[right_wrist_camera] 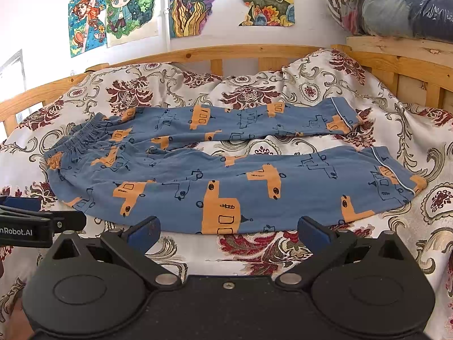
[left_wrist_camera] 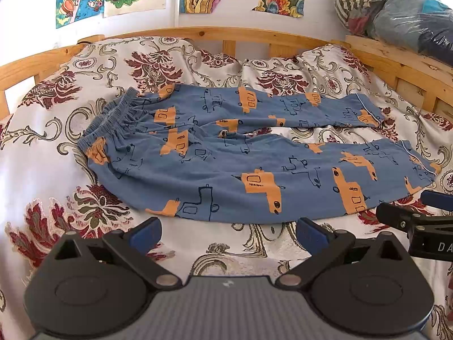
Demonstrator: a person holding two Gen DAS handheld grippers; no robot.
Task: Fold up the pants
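Blue pants [left_wrist_camera: 226, 170] with orange truck prints lie flat and spread on the bed, waistband at the left, both legs running right with a gap between them. They show in the right wrist view [right_wrist_camera: 226, 187] too. My left gripper [left_wrist_camera: 228, 233] is open and empty, just short of the near leg's front edge. My right gripper [right_wrist_camera: 229, 232] is open and empty, also just short of the near leg. The right gripper shows at the right edge of the left wrist view [left_wrist_camera: 424, 212]; the left gripper shows at the left edge of the right wrist view [right_wrist_camera: 34, 221].
The pants lie on a floral bedspread [left_wrist_camera: 51, 170] on a wooden bed with a slatted rail [left_wrist_camera: 212, 32] at the back. Bagged bundles [left_wrist_camera: 396, 8] sit on a wooden ledge at the back right. Drawings [right_wrist_camera: 127, 8] hang on the wall.
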